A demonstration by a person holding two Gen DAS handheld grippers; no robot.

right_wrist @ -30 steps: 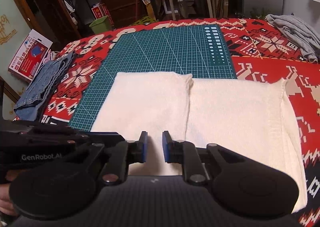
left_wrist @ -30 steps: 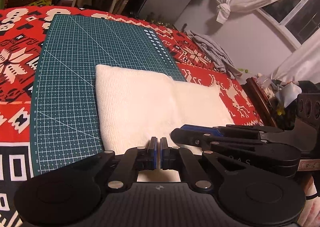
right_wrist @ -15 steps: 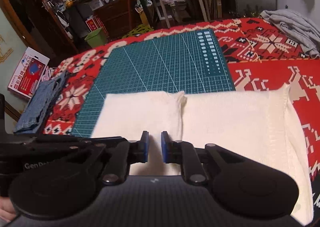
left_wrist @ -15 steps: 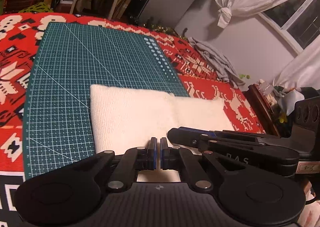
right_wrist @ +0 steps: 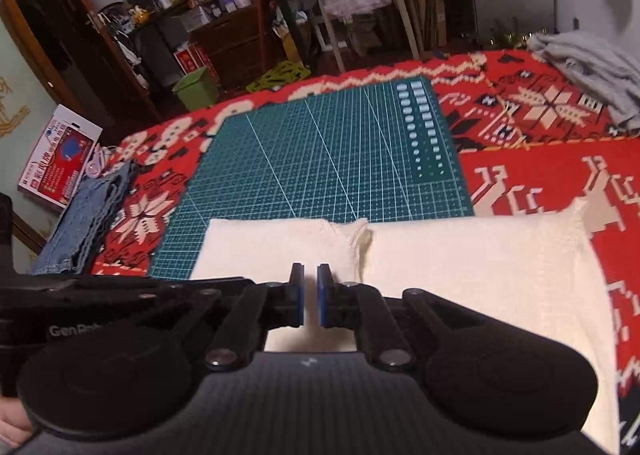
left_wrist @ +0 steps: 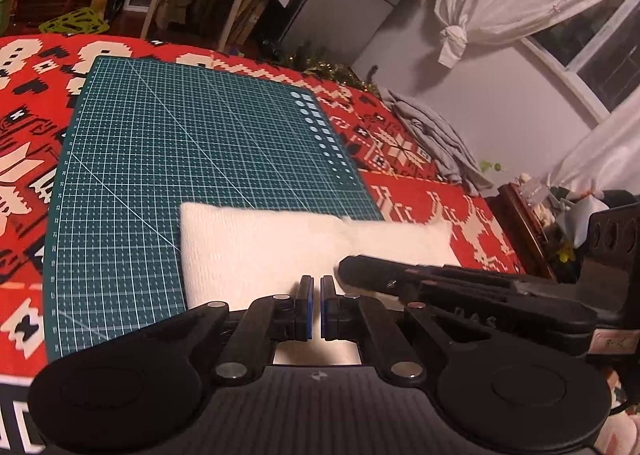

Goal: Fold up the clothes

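A cream knitted garment (left_wrist: 260, 247) (right_wrist: 472, 275) lies folded flat, partly on the green cutting mat (left_wrist: 180, 155) (right_wrist: 332, 159) and partly on the red patterned blanket (left_wrist: 420, 199). A seam runs down its middle. My left gripper (left_wrist: 316, 307) hangs low over the garment's near edge, its blue pads almost together with only a thin slit between them. My right gripper (right_wrist: 310, 299) is just to its right over the same edge, with a slightly wider slit. I see no cloth pinched in either. Each tool's black body shows in the other's view.
A crumpled grey garment (left_wrist: 432, 135) (right_wrist: 588, 71) lies at the blanket's far right. Folded jeans (right_wrist: 88, 215) sit at the left edge, beside a printed box (right_wrist: 56, 155). Beyond the bed stand a chair with a towel, shelves and curtains. A hand (right_wrist: 12, 419) shows at bottom left.
Both grippers have dropped lower and drawn back toward the garment's near edge. The right gripper's pads have narrowed from a clear gap to a slit. The garment has not moved.
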